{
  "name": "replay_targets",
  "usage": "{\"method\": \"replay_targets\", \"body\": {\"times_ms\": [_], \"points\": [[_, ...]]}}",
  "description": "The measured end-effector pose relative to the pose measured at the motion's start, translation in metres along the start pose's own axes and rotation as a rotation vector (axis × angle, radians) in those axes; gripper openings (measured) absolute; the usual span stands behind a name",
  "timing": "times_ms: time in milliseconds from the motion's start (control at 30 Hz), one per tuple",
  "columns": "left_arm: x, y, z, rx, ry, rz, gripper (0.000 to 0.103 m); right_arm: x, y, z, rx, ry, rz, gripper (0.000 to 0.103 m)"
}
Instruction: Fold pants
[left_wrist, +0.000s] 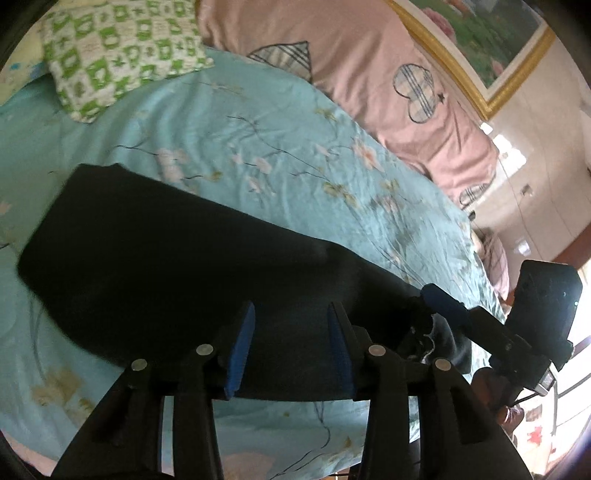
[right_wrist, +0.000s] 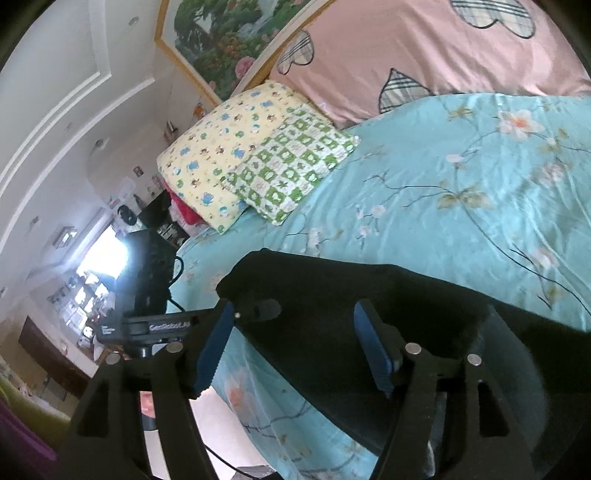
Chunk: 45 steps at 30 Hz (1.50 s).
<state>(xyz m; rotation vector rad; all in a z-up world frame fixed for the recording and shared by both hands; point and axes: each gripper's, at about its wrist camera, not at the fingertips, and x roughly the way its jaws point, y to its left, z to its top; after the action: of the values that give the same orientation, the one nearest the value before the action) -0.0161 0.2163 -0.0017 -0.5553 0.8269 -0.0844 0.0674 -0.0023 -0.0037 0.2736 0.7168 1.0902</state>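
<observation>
Black pants (left_wrist: 166, 258) lie folded into a long flat slab on the teal floral bedsheet (left_wrist: 277, 147). In the left wrist view my left gripper (left_wrist: 291, 308) hovers over the near edge of the pants, its blue pads (left_wrist: 240, 354) apart with nothing pinched between them. My right gripper (left_wrist: 428, 306) comes in from the right, at a bunched end of the pants. In the right wrist view the right gripper (right_wrist: 294, 306) stands wide open above the pants (right_wrist: 369, 314), its pads clear of the cloth. The left gripper's fingers (right_wrist: 266, 309) reach the pants' left corner.
A green checked pillow (right_wrist: 291, 170) and a yellow pillow (right_wrist: 218, 155) lie at the head of the bed. A pink quilt (left_wrist: 369, 74) with plaid shapes runs along the far side. The bed's near edge (right_wrist: 236, 387) drops to the floor.
</observation>
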Motion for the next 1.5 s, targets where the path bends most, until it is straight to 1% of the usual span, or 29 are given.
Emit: {"method": "replay_targets", "body": {"times_ms": [367, 467, 600, 700, 800, 867, 967, 1200, 1267, 1500], "points": [[-0.028, 0.037, -0.005, -0.116, -0.062, 0.073, 0.043, 0.044, 0.003, 0.016, -0.032, 0.087, 0.025, 0.069], [-0.037, 0.047, -0.005, -0.145, -0.082, 0.114, 0.043, 0.059, 0.007, 0.023, -0.058, 0.113, 0.035, 0.069], [-0.050, 0.062, -0.006, -0.187, -0.117, 0.149, 0.043, 0.082, 0.012, 0.031, -0.091, 0.159, 0.047, 0.069], [-0.059, 0.073, -0.007, -0.214, -0.134, 0.176, 0.048, 0.101, 0.018, 0.035, -0.118, 0.203, 0.059, 0.069], [-0.064, 0.084, -0.009, -0.242, -0.145, 0.201, 0.048, 0.120, 0.023, 0.039, -0.152, 0.245, 0.064, 0.069], [-0.066, 0.091, -0.011, -0.266, -0.148, 0.220, 0.051, 0.133, 0.026, 0.043, -0.173, 0.270, 0.065, 0.069], [-0.066, 0.101, -0.014, -0.301, -0.145, 0.263, 0.051, 0.149, 0.030, 0.050, -0.206, 0.301, 0.063, 0.069], [-0.054, 0.123, -0.012, -0.379, -0.115, 0.254, 0.053, 0.192, 0.040, 0.070, -0.272, 0.386, 0.080, 0.069], [-0.051, 0.125, -0.010, -0.384, -0.110, 0.246, 0.054, 0.206, 0.043, 0.075, -0.298, 0.422, 0.083, 0.069], [-0.043, 0.127, 0.000, -0.373, -0.103, 0.254, 0.054, 0.246, 0.047, 0.081, -0.357, 0.520, 0.095, 0.069]]}}
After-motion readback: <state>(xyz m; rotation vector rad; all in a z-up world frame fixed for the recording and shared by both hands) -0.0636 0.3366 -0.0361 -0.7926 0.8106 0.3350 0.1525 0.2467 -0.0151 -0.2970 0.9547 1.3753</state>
